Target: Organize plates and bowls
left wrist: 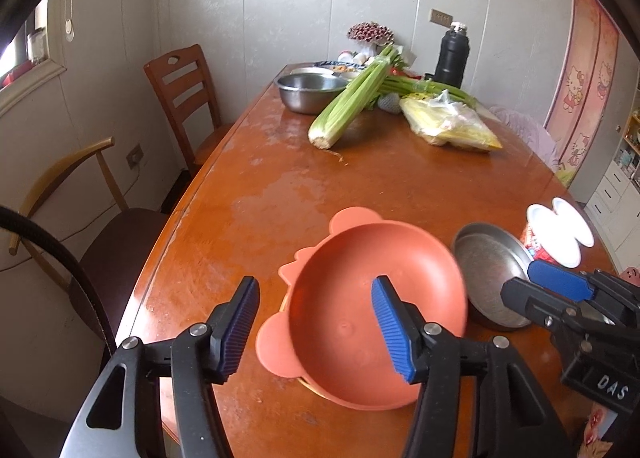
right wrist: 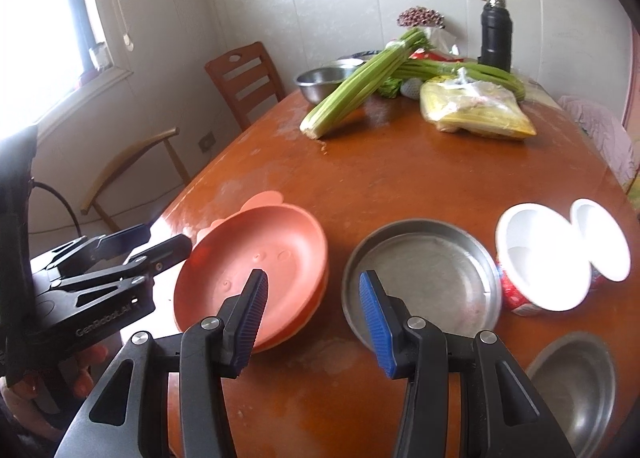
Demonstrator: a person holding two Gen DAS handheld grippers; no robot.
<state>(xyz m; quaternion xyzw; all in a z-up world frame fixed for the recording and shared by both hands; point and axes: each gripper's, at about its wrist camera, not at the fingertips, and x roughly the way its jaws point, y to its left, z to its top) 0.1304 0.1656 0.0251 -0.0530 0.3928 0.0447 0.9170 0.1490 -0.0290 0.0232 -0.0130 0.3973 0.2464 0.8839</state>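
Left gripper [left wrist: 316,328] spread over pink plate [left wrist: 376,314], pads clear of rim. Right gripper [right wrist: 312,324] spread, empty, between pink plate and steel pan [right wrist: 424,278]. Lower stacked plate mostly hidden. Steel bowl [right wrist: 576,386] cut off at edge. Table [right wrist: 420,174].

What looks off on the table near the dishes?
The orange plates sit stacked unevenly, the top one tilted and offset from those beneath. Beside the steel plate, a red-and-white cup stands with its lid peeled back. Pale, worn-looking patches mark the table. Nothing spilled that I can see.
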